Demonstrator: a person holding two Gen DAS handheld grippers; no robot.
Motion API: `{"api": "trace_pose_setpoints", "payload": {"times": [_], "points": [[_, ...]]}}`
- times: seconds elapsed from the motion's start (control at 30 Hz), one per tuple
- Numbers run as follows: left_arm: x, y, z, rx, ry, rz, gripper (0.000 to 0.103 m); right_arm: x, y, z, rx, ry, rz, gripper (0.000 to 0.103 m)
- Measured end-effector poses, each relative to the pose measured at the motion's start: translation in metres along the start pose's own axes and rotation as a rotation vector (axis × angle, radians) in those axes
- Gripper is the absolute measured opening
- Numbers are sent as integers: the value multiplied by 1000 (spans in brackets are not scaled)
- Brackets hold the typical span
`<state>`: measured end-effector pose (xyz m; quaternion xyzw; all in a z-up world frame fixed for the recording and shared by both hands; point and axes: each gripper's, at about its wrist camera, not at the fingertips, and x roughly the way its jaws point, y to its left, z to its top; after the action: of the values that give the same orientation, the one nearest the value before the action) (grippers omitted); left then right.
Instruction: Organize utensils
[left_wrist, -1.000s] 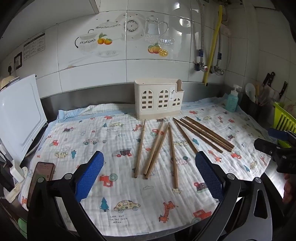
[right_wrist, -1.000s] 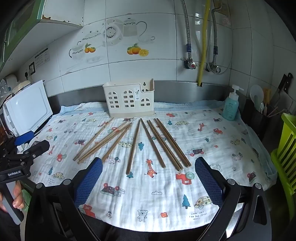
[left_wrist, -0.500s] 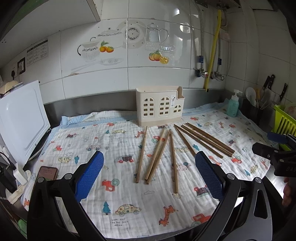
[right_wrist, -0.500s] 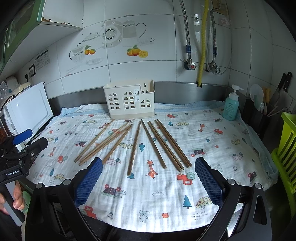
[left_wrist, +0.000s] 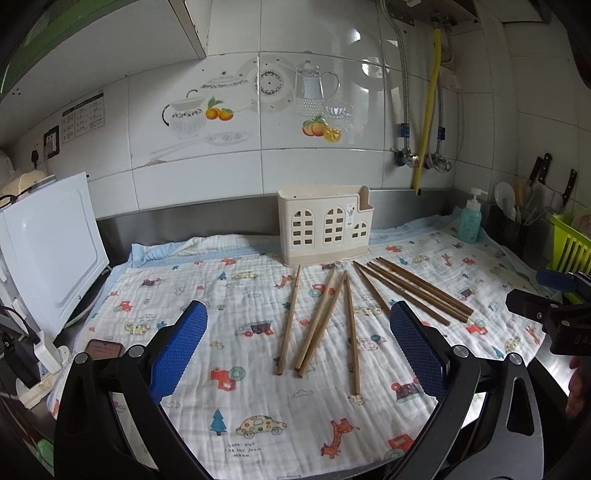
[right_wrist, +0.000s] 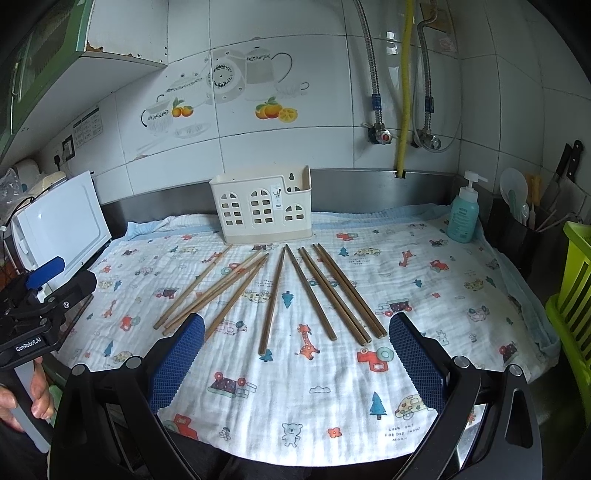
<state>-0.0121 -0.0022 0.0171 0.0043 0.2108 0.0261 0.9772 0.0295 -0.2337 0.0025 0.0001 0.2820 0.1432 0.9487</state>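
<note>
Several brown wooden chopsticks (left_wrist: 325, 317) lie fanned out on a patterned cloth (left_wrist: 240, 406), also seen in the right wrist view (right_wrist: 295, 291). A cream plastic utensil holder (left_wrist: 325, 229) with window cut-outs stands upright behind them at the wall, also in the right wrist view (right_wrist: 264, 210). My left gripper (left_wrist: 295, 354) is open and empty, held above the cloth's near edge. My right gripper (right_wrist: 291, 365) is open and empty, also near the front edge. Each gripper shows at the side of the other's view, left (right_wrist: 44, 295) and right (left_wrist: 546, 306).
A white appliance (left_wrist: 48, 251) stands at the left, with a phone (left_wrist: 103, 349) by it. A teal soap bottle (right_wrist: 463, 214), a dark holder with kitchen tools (right_wrist: 524, 229) and a green rack (right_wrist: 576, 314) are at the right. Pipes hang on the tiled wall.
Both grippers have risen and tilted up slightly, so the chopsticks and holder sit lower in view. Nothing on the cloth has moved.
</note>
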Motion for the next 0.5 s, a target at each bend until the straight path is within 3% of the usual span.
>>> {"api": "trace_pose_setpoints", "payload": {"times": [0.5], "points": [[-3, 8, -2, -38, -45, 18, 98, 6, 2, -3, 1, 7, 1, 97]]}}
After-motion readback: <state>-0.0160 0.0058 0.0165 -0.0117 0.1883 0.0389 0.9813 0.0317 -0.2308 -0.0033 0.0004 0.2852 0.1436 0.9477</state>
